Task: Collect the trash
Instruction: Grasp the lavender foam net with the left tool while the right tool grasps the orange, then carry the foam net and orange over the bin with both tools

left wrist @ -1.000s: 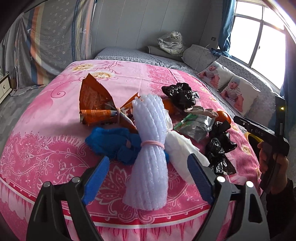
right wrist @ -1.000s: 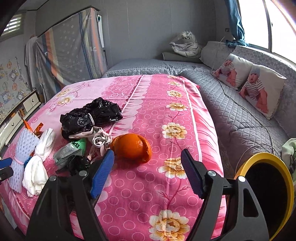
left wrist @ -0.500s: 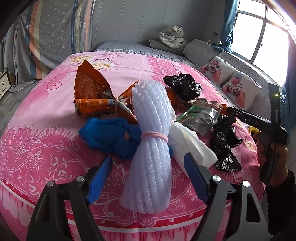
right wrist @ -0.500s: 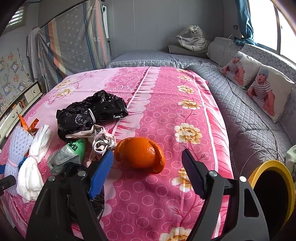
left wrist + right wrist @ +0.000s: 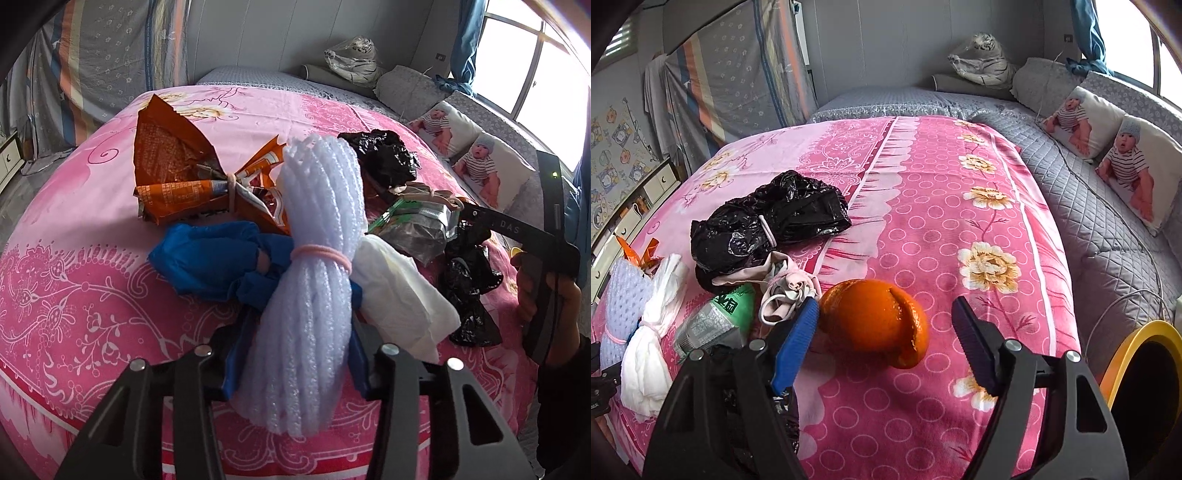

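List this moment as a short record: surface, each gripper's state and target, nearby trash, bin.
surface: pink bedspread
left gripper: shut on the white foam net bundle
right gripper: open, fingers either side of the orange peel
nearby trash: blue glove, orange wrapper, white tissue, black bag
bin: yellow-rimmed bin, at the bed's right edge

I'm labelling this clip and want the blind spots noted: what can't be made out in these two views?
- Left wrist view: the left tongs have their blue pads mostly hidden behind the white foam net bundle, so contact is only likely.
- Right wrist view: the yellow-rimmed bin is cut by the frame edge; its contents are dark.
- Right wrist view: the green-and-silver wrapper has print too small to read.
- Right wrist view: the orange peel hides its far side.
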{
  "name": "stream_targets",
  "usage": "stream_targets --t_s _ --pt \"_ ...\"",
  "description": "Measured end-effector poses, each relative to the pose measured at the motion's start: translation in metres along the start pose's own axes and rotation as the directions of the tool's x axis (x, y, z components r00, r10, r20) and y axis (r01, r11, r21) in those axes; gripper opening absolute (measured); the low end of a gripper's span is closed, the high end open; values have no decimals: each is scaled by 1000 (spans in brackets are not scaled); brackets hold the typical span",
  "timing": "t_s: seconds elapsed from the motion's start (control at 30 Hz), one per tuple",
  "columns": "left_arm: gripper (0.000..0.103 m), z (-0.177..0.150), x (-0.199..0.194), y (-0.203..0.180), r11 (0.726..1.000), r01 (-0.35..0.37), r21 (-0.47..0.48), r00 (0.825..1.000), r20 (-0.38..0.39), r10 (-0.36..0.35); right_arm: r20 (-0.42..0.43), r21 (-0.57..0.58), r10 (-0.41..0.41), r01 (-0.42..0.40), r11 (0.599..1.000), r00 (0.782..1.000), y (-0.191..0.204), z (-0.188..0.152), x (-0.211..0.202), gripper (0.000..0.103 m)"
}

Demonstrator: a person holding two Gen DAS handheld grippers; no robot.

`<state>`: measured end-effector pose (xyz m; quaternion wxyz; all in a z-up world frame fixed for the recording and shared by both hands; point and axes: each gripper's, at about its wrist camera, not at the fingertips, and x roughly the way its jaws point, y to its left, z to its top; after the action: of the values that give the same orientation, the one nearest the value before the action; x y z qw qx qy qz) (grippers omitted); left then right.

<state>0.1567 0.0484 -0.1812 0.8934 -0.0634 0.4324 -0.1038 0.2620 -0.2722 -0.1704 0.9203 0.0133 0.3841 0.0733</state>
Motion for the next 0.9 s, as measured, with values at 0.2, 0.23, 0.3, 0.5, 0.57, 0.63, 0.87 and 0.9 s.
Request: stream_targets --t_s 0.2,0.23,0.3,0.5,0.57,0.63,0.87,0.9 --pt "30 -1 -6 3 1000 9 -13 1000 1 -9 13 -3 -3 3 1000 1000 1 0 -2 41" --pt "30 -1 -10 3 1000 10 -14 1000 8 -10 19 -1 -5 5 1000 1000 1 0 -3 39" --pt "29 -2 -16 4 1000 10 -15 1000 24 -9 23 8 -10 10 1000 1000 -1 0 -4 37" --pt "29 -4 -36 12 999 21 -42 997 76 -18 43 14 -26 26 1000 999 -2 0 -10 35" --pt "29 -4 -45 15 998 32 -54 994 102 -26 58 13 -35 35 999 998 -2 0 -16 35" --pt "29 -4 -53 18 998 28 -63 991 129 -20 75 11 -45 44 999 996 -1 1 -22 35" --pt "29 1 -73 27 995 23 -98 983 181 -5 126 12 -52 51 999 991 0 5 -45 35" --pt "29 2 -76 27 995 23 -98 983 185 -4 131 12 -51 50 999 990 1 6 -48 35"
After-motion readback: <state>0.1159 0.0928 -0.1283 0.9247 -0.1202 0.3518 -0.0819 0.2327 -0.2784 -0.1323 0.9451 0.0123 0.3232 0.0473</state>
